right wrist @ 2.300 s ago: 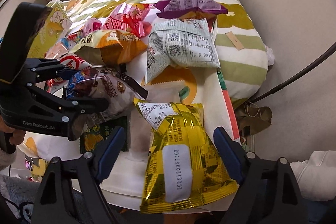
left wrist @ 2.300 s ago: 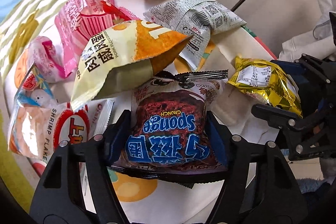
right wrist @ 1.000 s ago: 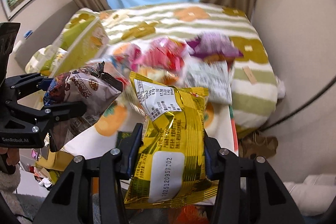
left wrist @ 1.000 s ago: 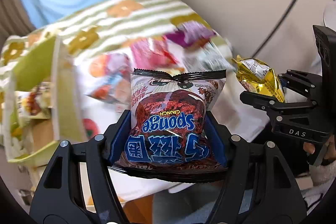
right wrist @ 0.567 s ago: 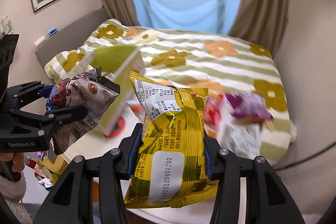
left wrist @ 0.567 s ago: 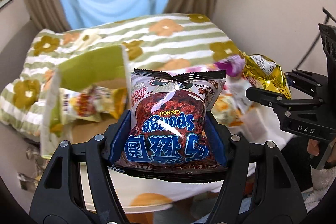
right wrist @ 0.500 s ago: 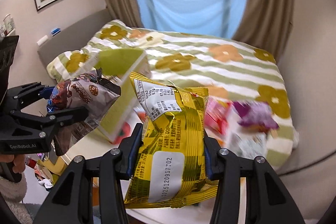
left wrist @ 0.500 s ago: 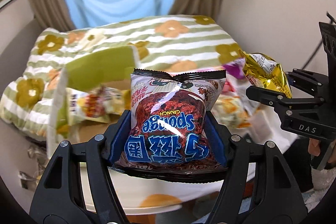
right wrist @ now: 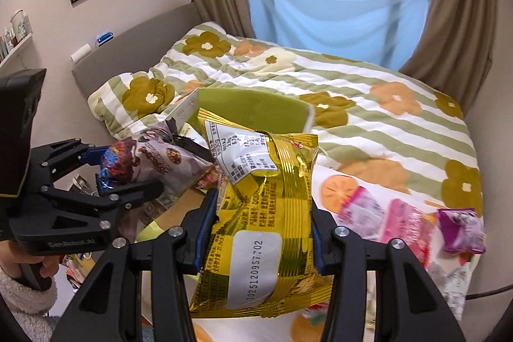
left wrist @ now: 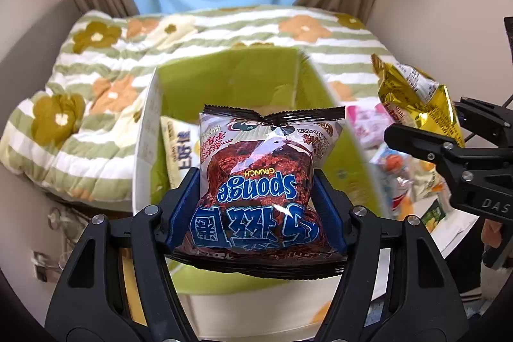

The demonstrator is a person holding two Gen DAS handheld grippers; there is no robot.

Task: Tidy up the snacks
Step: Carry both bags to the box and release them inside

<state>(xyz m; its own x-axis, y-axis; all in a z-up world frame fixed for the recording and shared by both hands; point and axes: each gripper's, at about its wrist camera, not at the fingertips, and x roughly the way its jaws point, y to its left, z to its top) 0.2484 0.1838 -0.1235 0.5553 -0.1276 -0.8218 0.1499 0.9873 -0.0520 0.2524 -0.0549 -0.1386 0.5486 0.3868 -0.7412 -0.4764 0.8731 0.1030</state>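
Observation:
My left gripper (left wrist: 256, 201) is shut on a brown Sponge Crunch bag (left wrist: 259, 181), held above an open green-lined box (left wrist: 243, 79). One pale snack bag (left wrist: 179, 149) lies inside the box at its left wall. My right gripper (right wrist: 259, 233) is shut on a gold foil bag (right wrist: 266, 207), which hangs just right of the box (right wrist: 253, 108). The left wrist view shows the right gripper (left wrist: 449, 149) and gold bag (left wrist: 416, 98) at the right edge. In the right wrist view the left gripper (right wrist: 105, 175) with the brown bag (right wrist: 154, 162) is at the left.
Several loose snack bags lie on the white table to the right, among them a pink bag (right wrist: 407, 226) and a purple bag (right wrist: 461, 229). A bed with a flowered green-striped quilt (right wrist: 368, 104) lies behind. A hand in a fleecy sleeve (right wrist: 29, 281) holds the left gripper.
Both grippers have swung left with their bags, away from the snack pile. The green box now fills the middle under the left gripper; earlier it stood off to the left.

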